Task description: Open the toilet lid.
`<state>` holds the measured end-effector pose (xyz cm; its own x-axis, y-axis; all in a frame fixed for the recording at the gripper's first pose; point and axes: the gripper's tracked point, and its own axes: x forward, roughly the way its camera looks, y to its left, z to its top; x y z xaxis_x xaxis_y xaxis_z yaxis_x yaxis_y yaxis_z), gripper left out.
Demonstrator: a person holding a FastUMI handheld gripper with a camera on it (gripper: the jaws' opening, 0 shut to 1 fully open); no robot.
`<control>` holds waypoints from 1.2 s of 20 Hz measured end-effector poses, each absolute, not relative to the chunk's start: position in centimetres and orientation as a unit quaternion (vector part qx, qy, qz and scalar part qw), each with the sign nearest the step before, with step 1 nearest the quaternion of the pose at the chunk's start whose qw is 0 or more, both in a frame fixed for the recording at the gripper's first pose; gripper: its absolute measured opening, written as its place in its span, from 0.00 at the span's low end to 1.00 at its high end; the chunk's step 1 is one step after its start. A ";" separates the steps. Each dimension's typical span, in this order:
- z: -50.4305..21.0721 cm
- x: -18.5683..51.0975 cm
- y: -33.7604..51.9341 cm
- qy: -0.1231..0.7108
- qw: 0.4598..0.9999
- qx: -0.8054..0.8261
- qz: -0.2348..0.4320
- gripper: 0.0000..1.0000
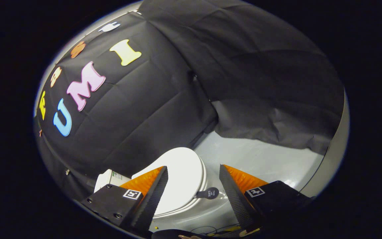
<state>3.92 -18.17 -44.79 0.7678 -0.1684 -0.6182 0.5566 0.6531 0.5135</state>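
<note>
Gripper (193,186) spread wide, holding nothing, closed white toilet lid (181,179) between its fingers, dark tab (210,193) at rim.

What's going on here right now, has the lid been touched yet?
A person is bringing the handheld gripper toward a white toilet on the grey floor. Its jaws stand wide open, holding nothing. The toilet lid lies shut, between and beyond the fingers. A small dark pull tab sticks out from the lid's edge, untouched.
</note>
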 end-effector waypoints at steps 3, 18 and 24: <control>-47.9 3.5 -18.5 0.272 0.835 0.426 -0.215 0.99; -60.1 3.3 -14.8 0.279 0.716 0.609 -0.194 0.97; -61.1 4.2 -13.7 0.250 0.693 0.654 -0.172 0.68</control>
<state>4.21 -13.71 -61.07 0.8155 0.0890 -0.5719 0.5657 0.0861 0.8201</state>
